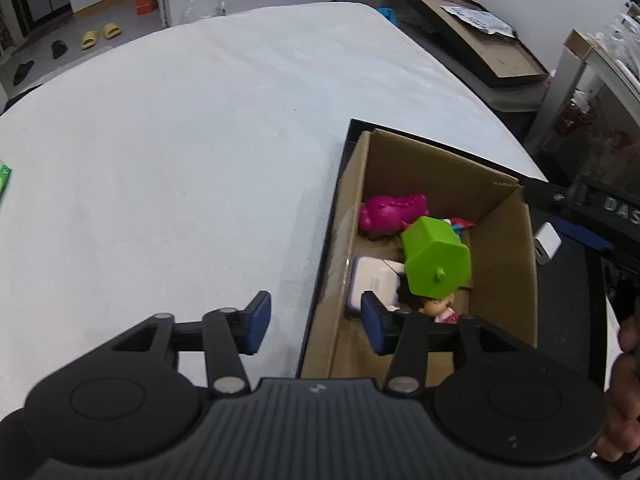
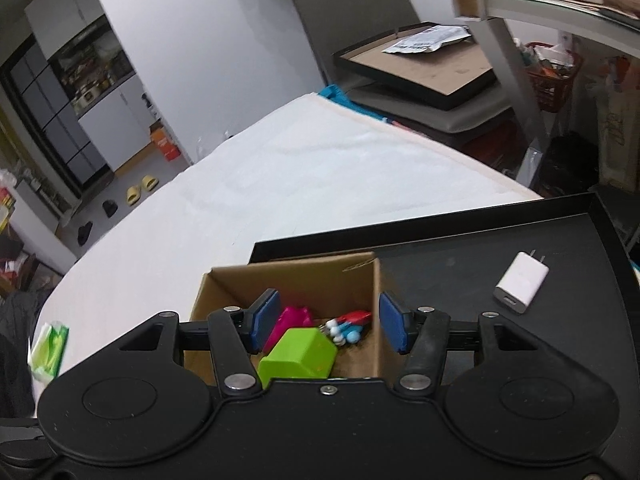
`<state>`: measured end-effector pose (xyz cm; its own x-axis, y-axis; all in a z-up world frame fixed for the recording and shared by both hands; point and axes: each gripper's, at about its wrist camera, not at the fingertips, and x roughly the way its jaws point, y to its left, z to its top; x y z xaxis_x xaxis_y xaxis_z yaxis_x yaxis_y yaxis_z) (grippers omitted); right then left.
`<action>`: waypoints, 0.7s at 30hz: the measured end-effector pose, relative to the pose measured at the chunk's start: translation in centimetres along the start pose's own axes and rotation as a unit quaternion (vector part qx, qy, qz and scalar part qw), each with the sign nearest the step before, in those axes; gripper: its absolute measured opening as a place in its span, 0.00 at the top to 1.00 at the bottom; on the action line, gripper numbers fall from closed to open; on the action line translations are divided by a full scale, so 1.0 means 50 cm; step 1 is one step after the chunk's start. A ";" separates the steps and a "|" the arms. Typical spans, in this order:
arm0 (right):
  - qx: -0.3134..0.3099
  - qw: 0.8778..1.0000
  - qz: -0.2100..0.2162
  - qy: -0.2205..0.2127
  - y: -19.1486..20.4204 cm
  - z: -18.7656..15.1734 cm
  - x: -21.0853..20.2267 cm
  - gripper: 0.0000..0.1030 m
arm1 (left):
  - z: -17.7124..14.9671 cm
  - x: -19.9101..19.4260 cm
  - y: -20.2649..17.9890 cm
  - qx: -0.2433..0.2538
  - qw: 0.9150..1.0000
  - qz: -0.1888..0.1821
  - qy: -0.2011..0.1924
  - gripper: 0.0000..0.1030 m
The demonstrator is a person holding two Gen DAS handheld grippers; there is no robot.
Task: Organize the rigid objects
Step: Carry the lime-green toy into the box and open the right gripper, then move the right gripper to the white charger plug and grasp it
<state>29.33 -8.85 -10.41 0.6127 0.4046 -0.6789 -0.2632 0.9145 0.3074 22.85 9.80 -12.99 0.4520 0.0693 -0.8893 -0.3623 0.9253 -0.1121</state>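
A cardboard box (image 1: 504,240) stands on a black tray (image 2: 460,248) at the table's right edge. Inside lie a magenta dinosaur toy (image 1: 390,214), a lime green block (image 1: 434,262), a white case (image 1: 374,280), a small doll (image 1: 440,308) and red and blue pieces (image 2: 346,326). A white charger plug (image 2: 520,282) lies on the tray to the right of the box. My left gripper (image 1: 316,326) is open and empty over the box's near left wall. My right gripper (image 2: 328,326) is open and empty above the box.
A green packet (image 2: 48,350) lies at the table's left edge. The white tablecloth (image 1: 200,140) stretches away to the left and far side. A chair with a black picture frame (image 2: 420,68) stands beyond the table. Shelving (image 2: 560,12) stands to the right.
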 end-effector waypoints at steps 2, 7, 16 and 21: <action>0.006 1.000 -0.011 -0.007 -0.010 0.004 -0.002 0.42 | 0.005 0.004 -0.003 0.000 1.000 0.011 -0.001 0.46; 0.026 0.997 -0.063 -0.032 -0.035 0.010 0.001 0.35 | 0.014 0.017 -0.018 0.008 1.000 0.030 0.003 0.42; 0.068 0.987 -0.138 -0.042 -0.096 0.019 0.031 0.22 | 0.032 0.032 -0.053 0.027 0.999 0.044 0.002 0.31; 0.107 0.980 -0.162 -0.033 -0.139 0.014 0.050 0.18 | 0.042 0.040 -0.074 0.036 0.997 0.071 -0.001 0.27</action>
<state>33.22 -14.21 -13.77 0.6875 0.0843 -0.7213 0.1123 0.9689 0.2203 26.79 7.29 -13.44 0.4020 0.2013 -0.8932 -0.3625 0.9308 0.0467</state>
